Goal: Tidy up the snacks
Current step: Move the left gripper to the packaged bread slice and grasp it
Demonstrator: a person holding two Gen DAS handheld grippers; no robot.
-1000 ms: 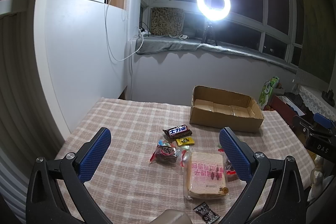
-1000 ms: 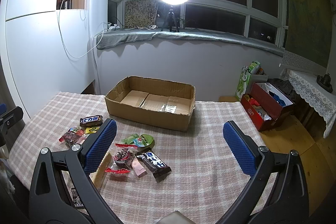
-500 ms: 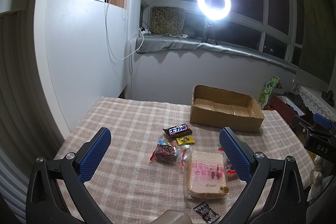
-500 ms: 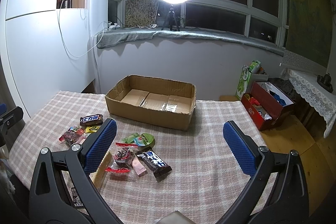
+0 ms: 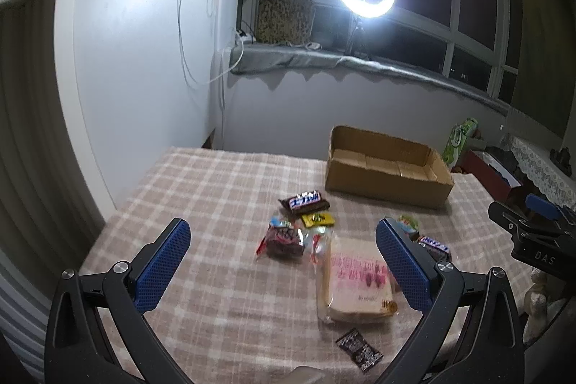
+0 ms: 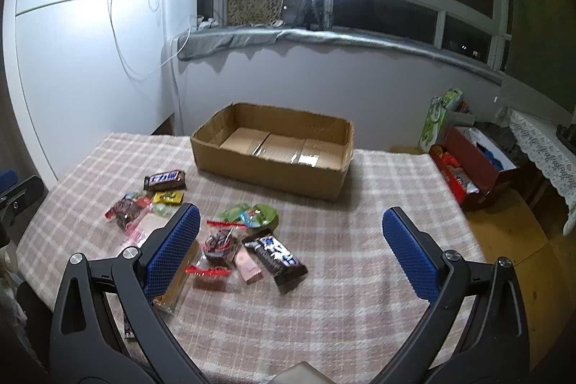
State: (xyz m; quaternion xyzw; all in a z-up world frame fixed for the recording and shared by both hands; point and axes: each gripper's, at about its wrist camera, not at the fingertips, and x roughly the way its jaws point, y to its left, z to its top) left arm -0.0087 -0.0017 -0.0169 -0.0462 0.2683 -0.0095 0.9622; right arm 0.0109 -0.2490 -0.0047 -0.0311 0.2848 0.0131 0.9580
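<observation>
Checked tablecloth (image 6: 378,276) covers the table, with an open cardboard box (image 6: 273,146) at the far side, long side running across. The sliced bread pack (image 5: 354,279) lies lengthwise just inside the left gripper (image 5: 284,267)'s right pad. The Snickers bar (image 6: 276,256) sits angled between the right gripper (image 6: 291,251)'s wide-apart jaws. Both grippers hover empty, tilted down at the table.

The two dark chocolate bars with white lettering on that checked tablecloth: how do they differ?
The dark chocolate bar near the cardboard box lies crosswise, close to the box's left corner; the dark chocolate bar nearer the camera lies diagonally, among the wrapped snacks between the right tongs' fingers. Both rest flat, untouched, outside the open cardboard box.
</observation>
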